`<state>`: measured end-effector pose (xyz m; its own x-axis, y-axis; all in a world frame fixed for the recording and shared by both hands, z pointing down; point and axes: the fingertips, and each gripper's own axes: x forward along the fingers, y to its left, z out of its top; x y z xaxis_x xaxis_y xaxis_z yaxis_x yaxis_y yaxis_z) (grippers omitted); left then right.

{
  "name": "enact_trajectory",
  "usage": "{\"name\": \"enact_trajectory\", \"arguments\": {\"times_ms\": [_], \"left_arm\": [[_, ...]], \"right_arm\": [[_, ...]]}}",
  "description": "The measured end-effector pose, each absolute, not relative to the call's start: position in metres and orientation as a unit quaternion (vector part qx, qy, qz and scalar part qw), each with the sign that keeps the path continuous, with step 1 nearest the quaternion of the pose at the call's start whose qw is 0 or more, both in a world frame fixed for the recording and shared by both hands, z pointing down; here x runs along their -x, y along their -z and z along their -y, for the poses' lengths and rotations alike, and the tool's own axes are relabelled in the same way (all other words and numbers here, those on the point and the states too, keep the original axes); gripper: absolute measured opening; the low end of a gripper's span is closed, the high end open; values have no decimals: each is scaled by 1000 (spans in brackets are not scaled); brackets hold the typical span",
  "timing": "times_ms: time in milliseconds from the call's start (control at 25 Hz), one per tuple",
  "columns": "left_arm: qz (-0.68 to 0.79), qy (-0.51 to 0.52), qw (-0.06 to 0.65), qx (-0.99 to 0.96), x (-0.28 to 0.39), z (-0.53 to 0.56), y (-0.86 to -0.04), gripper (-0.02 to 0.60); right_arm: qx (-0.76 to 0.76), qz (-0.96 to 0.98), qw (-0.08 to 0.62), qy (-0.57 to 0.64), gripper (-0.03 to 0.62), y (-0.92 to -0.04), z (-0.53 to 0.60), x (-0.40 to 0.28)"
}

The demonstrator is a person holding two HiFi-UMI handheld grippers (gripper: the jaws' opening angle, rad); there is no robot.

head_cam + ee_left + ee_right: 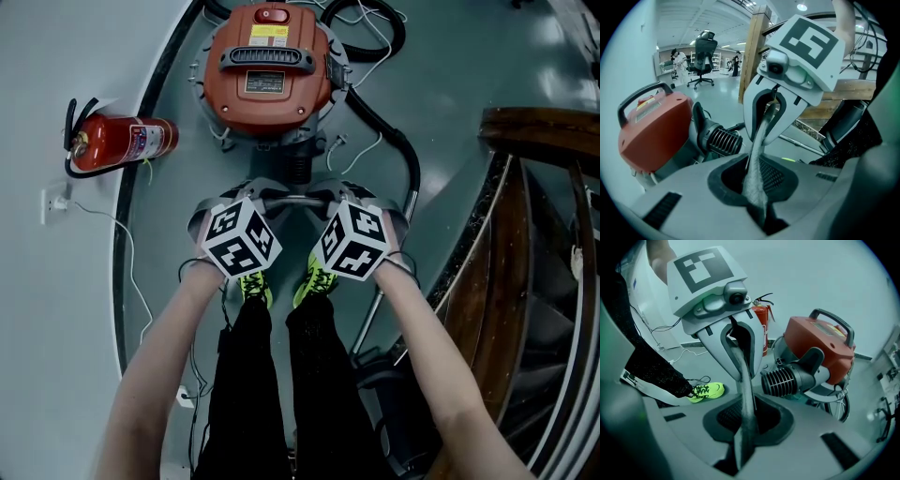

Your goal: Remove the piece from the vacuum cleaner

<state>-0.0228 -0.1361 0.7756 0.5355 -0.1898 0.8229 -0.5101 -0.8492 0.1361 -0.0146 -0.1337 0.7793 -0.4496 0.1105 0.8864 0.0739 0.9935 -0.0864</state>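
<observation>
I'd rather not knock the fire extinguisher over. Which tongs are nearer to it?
Left. The left tongs clamp the metal tube at its end toward the fire extinguisher, which lies off to their left; the right tongs clamp the other end, farther away.

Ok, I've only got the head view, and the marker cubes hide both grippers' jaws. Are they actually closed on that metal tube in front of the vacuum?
Observer: Yes for the left gripper. Its own view shows the jaws pressed on the metal tube.
Operator: And the right one?
Observer: The right gripper is clamped on the tube too, as its own view shows.
Operator: Anything in the room I can't see?
Observer: An office chair stands far off in the hall, in the left gripper view.
</observation>
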Motion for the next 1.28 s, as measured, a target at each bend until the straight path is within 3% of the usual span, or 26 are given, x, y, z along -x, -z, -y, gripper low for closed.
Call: {"name": "enact_trajectory", "arguments": {"times_ms": [760,1280], "left_arm": [[199,-442,204,-851,13,79,-758,46],[230,-455,168,-843,13,84,-761,46]], "right_arm": [[75,846,527,-22,51,-761,77,5],[49,850,525,12,52,-765,83,5]]}}
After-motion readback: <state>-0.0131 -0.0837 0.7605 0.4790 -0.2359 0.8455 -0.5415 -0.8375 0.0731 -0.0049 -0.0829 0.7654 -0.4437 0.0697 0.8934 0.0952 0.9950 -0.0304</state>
